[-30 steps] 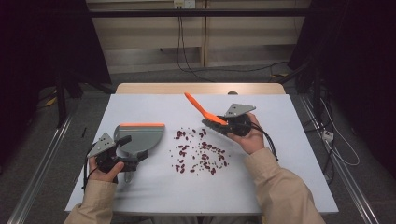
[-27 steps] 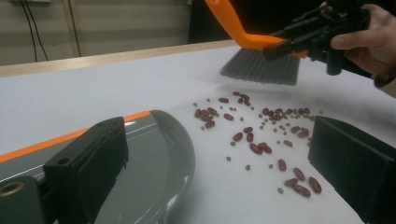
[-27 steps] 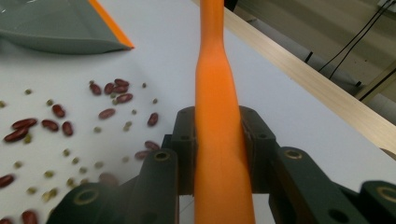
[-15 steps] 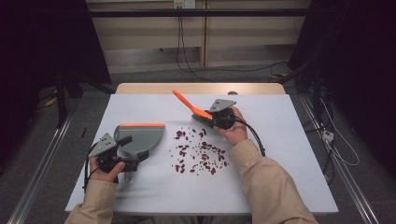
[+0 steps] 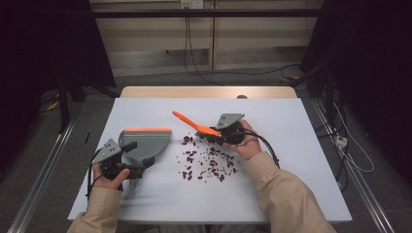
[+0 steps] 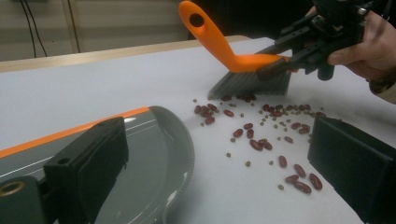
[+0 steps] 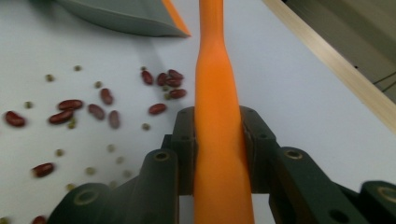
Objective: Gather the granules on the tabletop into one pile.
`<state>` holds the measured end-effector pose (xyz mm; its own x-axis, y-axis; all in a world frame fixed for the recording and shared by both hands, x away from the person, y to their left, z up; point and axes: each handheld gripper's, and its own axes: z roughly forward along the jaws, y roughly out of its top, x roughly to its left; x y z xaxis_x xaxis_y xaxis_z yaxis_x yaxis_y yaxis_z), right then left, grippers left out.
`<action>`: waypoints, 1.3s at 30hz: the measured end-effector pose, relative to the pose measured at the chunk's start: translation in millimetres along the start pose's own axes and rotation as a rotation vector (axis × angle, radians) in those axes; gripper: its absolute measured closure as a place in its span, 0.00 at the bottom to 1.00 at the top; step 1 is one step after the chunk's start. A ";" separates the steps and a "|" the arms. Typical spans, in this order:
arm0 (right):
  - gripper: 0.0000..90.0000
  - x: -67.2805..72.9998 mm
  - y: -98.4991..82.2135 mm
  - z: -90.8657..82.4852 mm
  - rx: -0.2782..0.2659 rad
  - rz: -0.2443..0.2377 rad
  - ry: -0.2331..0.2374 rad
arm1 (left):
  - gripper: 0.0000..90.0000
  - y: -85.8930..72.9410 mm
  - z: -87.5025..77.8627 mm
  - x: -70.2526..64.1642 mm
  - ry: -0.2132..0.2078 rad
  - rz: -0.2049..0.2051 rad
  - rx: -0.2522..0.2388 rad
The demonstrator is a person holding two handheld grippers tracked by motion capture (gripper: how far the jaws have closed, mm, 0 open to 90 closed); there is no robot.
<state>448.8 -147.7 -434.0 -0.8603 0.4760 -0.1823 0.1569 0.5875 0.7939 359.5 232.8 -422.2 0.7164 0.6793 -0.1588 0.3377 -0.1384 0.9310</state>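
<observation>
Right gripper [image 5: 221, 135] is clenched on the orange handle of a small brush [image 7: 218, 140], jaws pinching it from both sides; the grey bristles [image 6: 250, 83] sit at the far edge of the spill, touching or nearly touching the worktop [image 5: 291, 194], can't tell which. The brush looks light and stiff plastic with soft bristles; its smooth handle could twist in the jaws under side load, so the hold low on the handle near the head seems right. Left gripper [image 5: 127, 162] grasps the grey dustpan [image 5: 145, 143] at its rear handle; the exact pad contact is hard to see in the left gripper view. The dustpan is light, rigid and likely to skid if pushed, so it needs holding down, its orange lip [image 5: 147, 130] flat on the worktop. Red beans [image 5: 209, 162] and small green ones [image 6: 249, 164] lie scattered between brush and dustpan, loose, hard and prone to roll or bounce, so short gentle strokes are best. Nothing blocks the sweep path; the gripper cable [image 5: 269, 148] trails behind the right hand, clear of the beans.
</observation>
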 end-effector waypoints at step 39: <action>0.79 -15.4 18.8 8.1 -0.074 0.003 -0.054 | 0.06 0.2 1.2 0.3 0.002 0.010 0.000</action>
<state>468.9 -138.7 -421.0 -0.8323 0.5132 -0.2094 0.1212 0.5372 0.8347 360.5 232.1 -422.5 0.7187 0.6792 -0.1490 0.3306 -0.1453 0.9325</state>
